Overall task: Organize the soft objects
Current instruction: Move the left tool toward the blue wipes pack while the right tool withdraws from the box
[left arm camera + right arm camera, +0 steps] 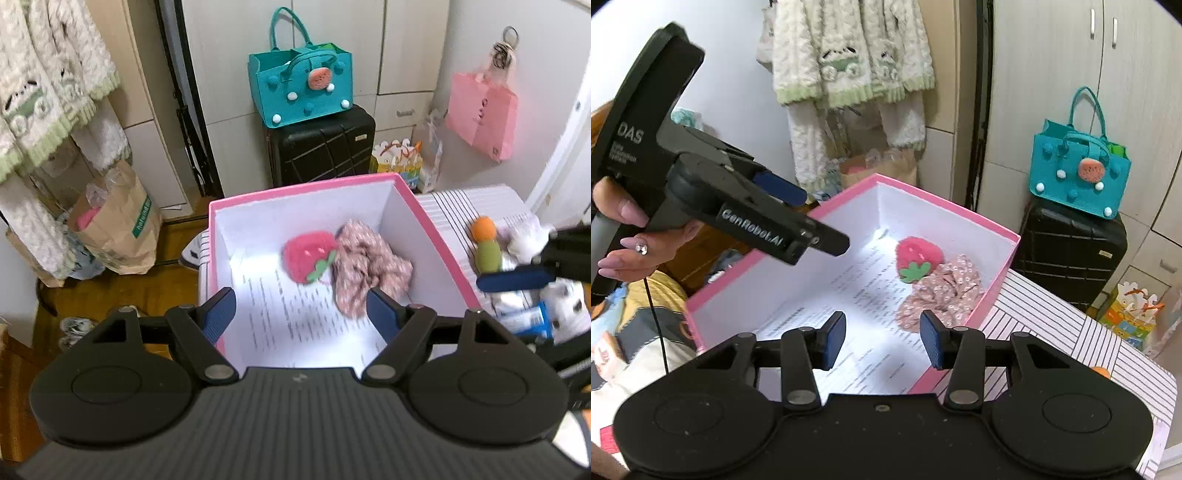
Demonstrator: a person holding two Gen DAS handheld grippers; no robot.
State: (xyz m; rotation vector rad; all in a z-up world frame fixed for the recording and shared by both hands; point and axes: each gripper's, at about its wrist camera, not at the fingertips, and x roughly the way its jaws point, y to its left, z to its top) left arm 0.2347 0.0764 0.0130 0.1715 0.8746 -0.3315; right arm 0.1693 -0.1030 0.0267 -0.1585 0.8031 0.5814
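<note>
Both my grippers are up over the pink box (pixel 436 225), which sits on a table with a white cloth lined in dark stripes (pixel 1071 325). The box has pink outer walls, a white inside, and a printed sheet of paper (pixel 857 295) lying flat on its floor.

Two soft things in the box, both at the far end. One is a plush strawberry (pixel 308 254): fuzzy red-pink, small pale seed marks, green felt leaf at one end. Touching it on the side toward the box's corner is one crumpled cloth (pixel 369 266), dusty pink with a small white floral print, bunched in loose folds against the wall.

My left gripper (pixel 301 314) is spread wide, blue pads well apart, nothing between them; it hangs above the near end of the box. My right gripper (pixel 882 339) is likewise parted with nothing in it, above the near edge of the box.

Outside the box, on the table in the left wrist view, I count one more soft toy (pixel 487 242): an orange ball atop a green body. Beside it is white fluffy stuff (pixel 524 236), too blurred to tell what or how many.

Background count: one teal felt bag (pixel 303 92) on one black suitcase (pixel 325 147), one pink paper bag (pixel 482 114) hanging on the wall, one brown paper bag (pixel 118 225) on the floor.
</note>
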